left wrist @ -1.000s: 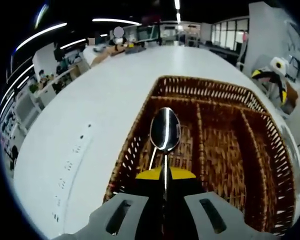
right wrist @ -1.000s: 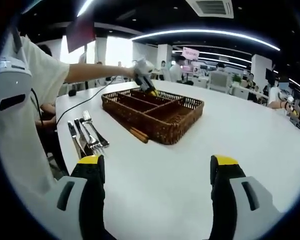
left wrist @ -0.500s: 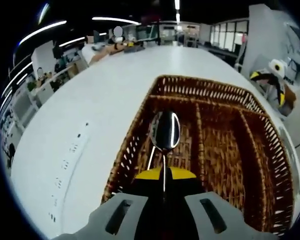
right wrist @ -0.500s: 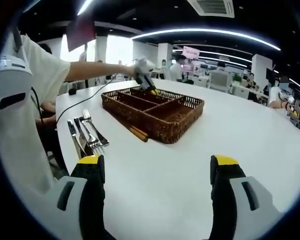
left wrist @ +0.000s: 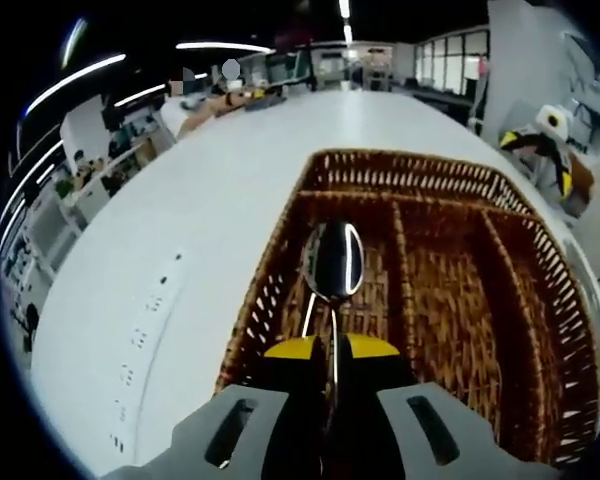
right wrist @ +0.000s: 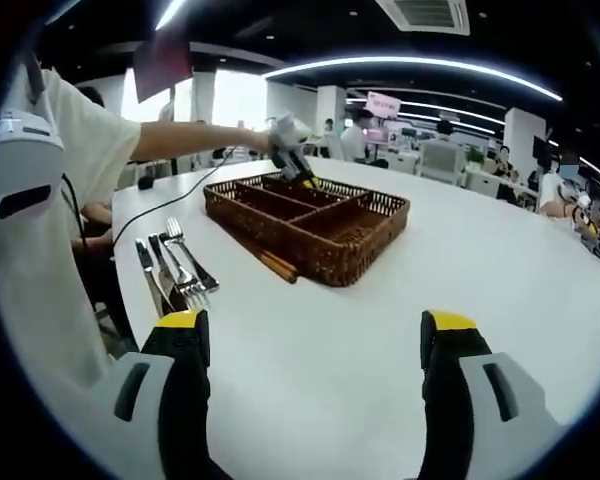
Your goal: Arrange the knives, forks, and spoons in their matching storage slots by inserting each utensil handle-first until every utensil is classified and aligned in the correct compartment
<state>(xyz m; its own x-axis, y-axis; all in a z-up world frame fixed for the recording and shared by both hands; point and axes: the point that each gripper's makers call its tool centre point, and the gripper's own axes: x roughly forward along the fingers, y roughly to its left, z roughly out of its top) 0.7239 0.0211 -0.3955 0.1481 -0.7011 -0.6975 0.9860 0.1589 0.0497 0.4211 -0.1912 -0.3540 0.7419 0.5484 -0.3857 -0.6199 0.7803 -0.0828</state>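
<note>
White tabletop point(right wrist: 500, 250) carries a brown wicker divided tray point(left wrist: 460, 300); above its left-hand slot the left gripper point(left wrist: 330, 350) clamps a shiny steel spoon point(left wrist: 333, 262) by its thin handle, bowl forward. Stiff, light and slippery, it probably wants that mid-handle grip. Well short of the tray, the right gripper point(right wrist: 315, 335) hangs with jaws apart beside loose steel forks and knives point(right wrist: 170, 262).

Left gripper point(left wrist: 330, 350): jaws pinched tight together, yellow tips meeting, clamped on a thin spoon stem.
Left arm point(right wrist: 195, 142): bare forearm stretched straight out, gripper angled downward at its end.
Right gripper point(right wrist: 320, 335): jaws spread wide apart, nothing between them, level and pointing forward.
</note>
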